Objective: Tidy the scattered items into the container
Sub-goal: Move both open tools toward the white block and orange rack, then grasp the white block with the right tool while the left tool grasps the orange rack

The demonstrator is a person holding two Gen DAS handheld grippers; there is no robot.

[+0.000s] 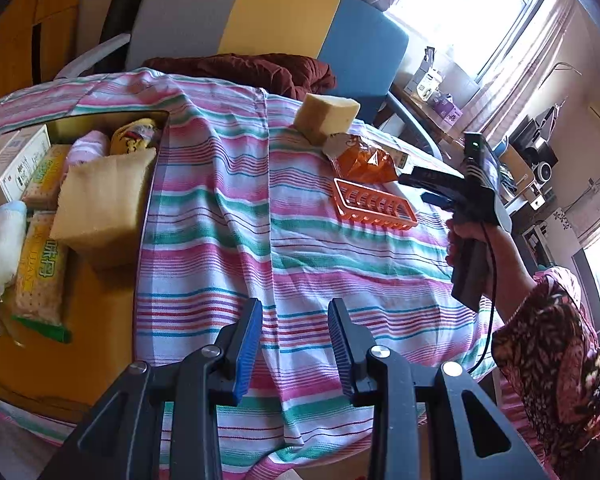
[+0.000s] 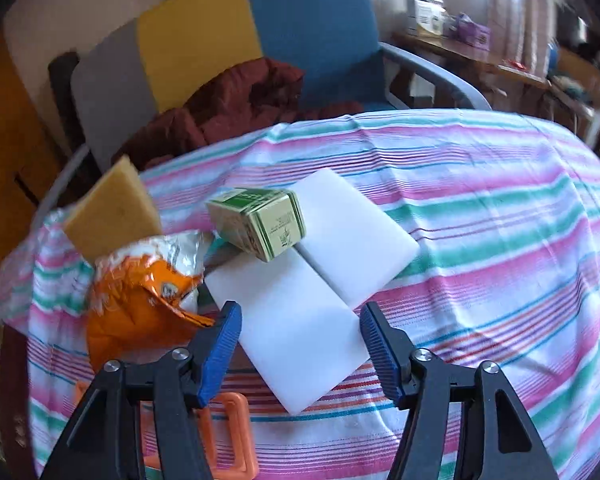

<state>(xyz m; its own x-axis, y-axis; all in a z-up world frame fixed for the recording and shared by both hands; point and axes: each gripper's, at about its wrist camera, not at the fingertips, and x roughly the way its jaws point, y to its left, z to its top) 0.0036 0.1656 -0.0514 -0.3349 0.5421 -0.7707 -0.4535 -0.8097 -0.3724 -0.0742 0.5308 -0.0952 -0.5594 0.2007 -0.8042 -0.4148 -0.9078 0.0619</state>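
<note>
Left gripper [image 1: 294, 344] spread apart and empty above the striped cloth [image 1: 228, 216], with the container [image 1: 100, 128] ahead to its left, already crowded with a sponge [image 1: 104, 200] and packets. Right gripper [image 2: 300, 344] likewise apart and empty, straddling the near white foam block [image 2: 296, 320]. Just beyond: second white block [image 2: 352, 232], green box [image 2: 256, 220], orange snack bag [image 2: 140, 300] to the left.

The left tongs [image 1: 294, 344] hung with their jaws apart and empty. The right tongs [image 2: 300, 344], gripped by a hand [image 1: 466, 236] in a patterned sleeve [image 1: 552, 356], gaped wide too.
</note>
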